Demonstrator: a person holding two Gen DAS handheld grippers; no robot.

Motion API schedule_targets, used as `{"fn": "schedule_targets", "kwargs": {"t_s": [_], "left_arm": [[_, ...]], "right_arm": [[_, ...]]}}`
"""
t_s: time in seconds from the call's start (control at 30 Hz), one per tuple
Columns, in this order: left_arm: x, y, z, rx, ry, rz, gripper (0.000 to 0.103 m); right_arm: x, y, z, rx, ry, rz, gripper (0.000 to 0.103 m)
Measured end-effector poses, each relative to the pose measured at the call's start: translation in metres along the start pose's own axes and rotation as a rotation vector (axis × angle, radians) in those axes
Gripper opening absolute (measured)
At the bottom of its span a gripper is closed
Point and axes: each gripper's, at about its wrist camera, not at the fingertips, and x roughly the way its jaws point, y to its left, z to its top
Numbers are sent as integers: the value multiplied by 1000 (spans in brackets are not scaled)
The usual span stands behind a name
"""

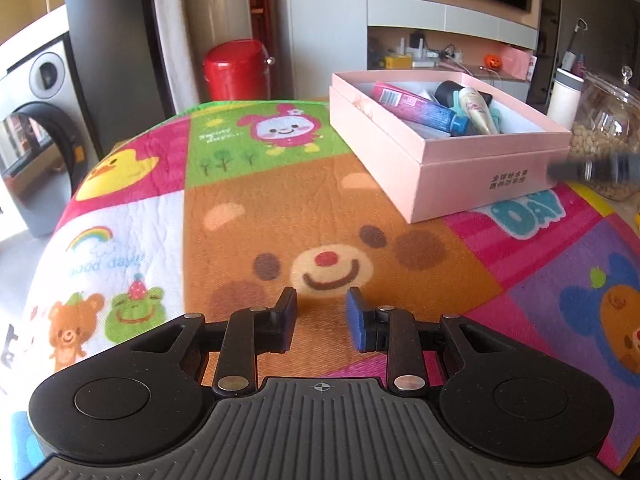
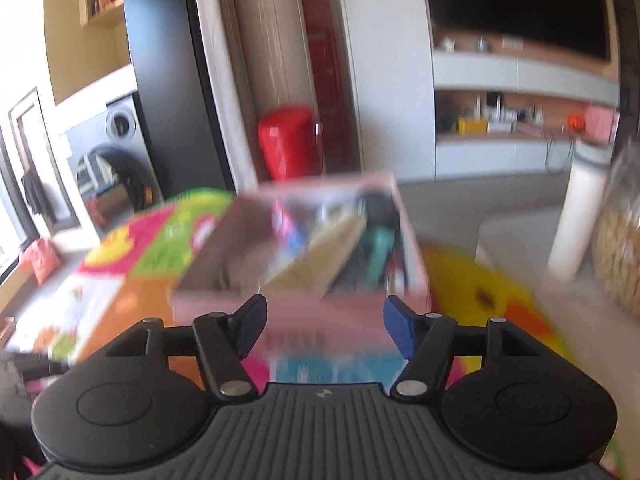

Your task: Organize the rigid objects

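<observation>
Pink box (image 1: 448, 160) sits at the far right of the worktop (image 1: 280, 208), on the cartoon-print cloth, and already holds the rigid stuff: a pink-to-blue tube (image 1: 420, 110), a cream tube (image 1: 476, 110), a dark cylinder (image 1: 450, 90) and something teal underneath. I see no loose items left on the cloth in either view, so I judge the sorting done or nearly done.

Left tongs (image 1: 322, 318) are spread and empty, low over the bear print, well short of the box. Right tongs (image 2: 324, 330) are spread wide, empty, pointing at the box's near wall; that view is motion-blurred.

Obstacles: glass jar (image 1: 604, 136) and white bottle (image 1: 566, 98) stand just beside the box's right side.
</observation>
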Motion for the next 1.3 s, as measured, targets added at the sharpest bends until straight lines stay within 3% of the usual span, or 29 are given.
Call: {"fn": "schedule_targets", "kwargs": {"t_s": [0.17, 0.27, 0.33, 0.43, 0.6, 0.7, 0.8, 1.03, 1.3], "left_arm": [[5, -23, 4, 10, -8, -37, 30], [6, -34, 2, 6, -35, -43, 30], [7, -40, 1, 8, -51, -42, 30], [8, -46, 2, 22, -60, -47, 30], [11, -47, 3, 3, -73, -79, 31], [12, -42, -2, -116, -112, -89, 34], [13, -41, -2, -180, -125, -67, 32], [15, -61, 2, -75, -116, 21, 31], [17, -56, 3, -96, -118, 8, 32]], "right_arm": [[20, -1, -42, 29, 150, -11, 66], [18, 10, -51, -47, 127, -39, 70], [21, 17, -54, -80, 125, -47, 80], [26, 27, -56, -132, 121, -70, 86], [36, 26, -47, -97, 135, -92, 96], [43, 24, -44, -83, 149, -122, 103], [45, 22, -42, -83, 141, -127, 103], [45, 20, -47, -81, 92, -137, 103], [45, 21, -49, -65, 72, -150, 103]]}}
